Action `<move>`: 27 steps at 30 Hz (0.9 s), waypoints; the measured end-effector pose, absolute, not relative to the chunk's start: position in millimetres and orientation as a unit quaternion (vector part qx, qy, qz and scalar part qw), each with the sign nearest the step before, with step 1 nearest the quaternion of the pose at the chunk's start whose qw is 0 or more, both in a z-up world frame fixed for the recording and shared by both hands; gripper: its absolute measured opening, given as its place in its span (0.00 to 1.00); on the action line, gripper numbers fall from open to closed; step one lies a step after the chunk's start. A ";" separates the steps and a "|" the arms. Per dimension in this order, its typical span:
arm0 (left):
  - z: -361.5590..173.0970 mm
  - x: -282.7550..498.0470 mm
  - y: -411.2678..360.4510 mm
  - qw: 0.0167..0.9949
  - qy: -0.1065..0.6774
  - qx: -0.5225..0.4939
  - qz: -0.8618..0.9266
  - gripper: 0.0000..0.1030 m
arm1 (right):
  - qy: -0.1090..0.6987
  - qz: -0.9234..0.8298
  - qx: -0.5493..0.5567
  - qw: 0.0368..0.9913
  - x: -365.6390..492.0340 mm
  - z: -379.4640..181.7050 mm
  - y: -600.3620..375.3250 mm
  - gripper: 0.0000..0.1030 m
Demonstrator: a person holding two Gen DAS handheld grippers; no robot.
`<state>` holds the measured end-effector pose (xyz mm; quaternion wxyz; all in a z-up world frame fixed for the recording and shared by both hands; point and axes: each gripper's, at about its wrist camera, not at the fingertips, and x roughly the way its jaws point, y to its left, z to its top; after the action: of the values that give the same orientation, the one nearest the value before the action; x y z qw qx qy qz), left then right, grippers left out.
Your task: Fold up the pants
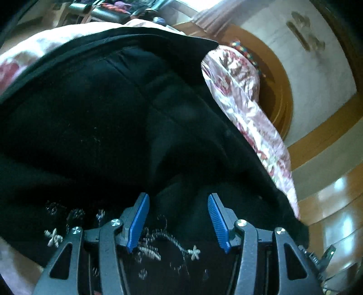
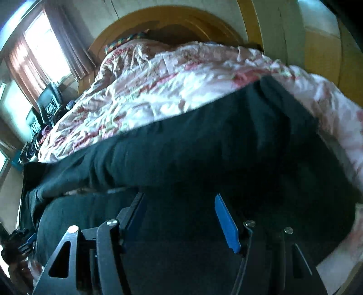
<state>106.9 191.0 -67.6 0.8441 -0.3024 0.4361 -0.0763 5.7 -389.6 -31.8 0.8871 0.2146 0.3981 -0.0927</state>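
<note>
Black pants (image 1: 113,118) lie spread over a pink floral bedspread (image 1: 240,90), with white embroidery near the lower edge of the left wrist view. My left gripper (image 1: 179,199) hovers just over the dark cloth, its blue pads (image 1: 138,222) apart and nothing between them. In the right wrist view the same pants (image 2: 192,154) cross the bed as a wide dark band, a fold line running just ahead of the fingers. My right gripper (image 2: 179,199) stands open above the fabric, one blue pad (image 2: 226,223) showing clearly, gripping nothing.
The floral bedspread (image 2: 147,90) covers the bed up to a rounded wooden headboard (image 2: 163,20). A curtained window (image 2: 43,52) and a cluttered desk with a chair (image 2: 47,97) sit at left. Glossy wooden floor (image 1: 335,204) lies beside the bed.
</note>
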 end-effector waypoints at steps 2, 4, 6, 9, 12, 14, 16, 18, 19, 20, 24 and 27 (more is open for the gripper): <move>-62.8 107.3 195.0 0.834 0.451 -0.306 -0.082 0.53 | 0.397 -0.096 0.218 0.886 2.9 -31.2 -391.9 0.62; -59.2 119.4 194.9 0.825 0.454 -0.327 -0.084 0.53 | 0.390 -0.104 0.219 0.888 2.0 -26.6 -395.5 0.62; -48.1 130.2 198.8 0.827 0.441 -0.339 -0.080 0.53 | 0.381 -0.108 0.219 0.892 4.3 -21.5 -398.4 0.62; -21.0 155.2 207.0 0.846 0.413 -0.329 -0.071 0.53 | 0.376 -0.114 0.203 0.897 19.5 -16.2 -398.6 0.62; 1.7 188.8 206.3 0.853 0.405 -0.320 -0.076 0.54 | 0.369 -0.127 0.198 0.899 37.0 -17.2 -398.2 0.62; 15.8 214.5 209.0 0.850 0.395 -0.338 -0.083 0.60 | 0.370 -0.138 0.199 0.897 49.7 -23.0 -397.9 0.65; 23.2 240.2 209.5 0.834 0.391 -0.377 -0.092 0.72 | 0.372 -0.151 0.201 0.894 58.1 -31.9 -396.5 0.71; 22.0 263.0 219.3 0.803 0.382 -0.446 -0.105 0.73 | 0.366 -0.160 0.189 0.897 62.6 -40.7 -389.6 0.77; 19.7 272.2 223.2 0.789 0.377 -0.475 -0.102 0.73 | 0.362 -0.164 0.179 0.900 63.6 -43.9 -385.5 0.81; 16.7 280.6 227.5 0.774 0.373 -0.502 -0.094 0.73 | 0.360 -0.167 0.161 0.904 63.9 -47.1 -380.0 0.83; -4.4 312.0 240.6 0.718 0.369 -0.588 -0.056 0.73 | 0.356 -0.162 0.104 0.915 62.2 -60.1 -362.7 0.93; -19.2 325.6 249.4 0.695 0.369 -0.617 -0.029 0.73 | 0.348 -0.157 0.095 0.920 59.3 -67.8 -360.3 0.96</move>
<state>325.6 249.4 -19.2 0.6945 -0.6170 0.3690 -0.0293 59.3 -360.3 -67.8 0.9195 0.0953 0.3475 -0.1568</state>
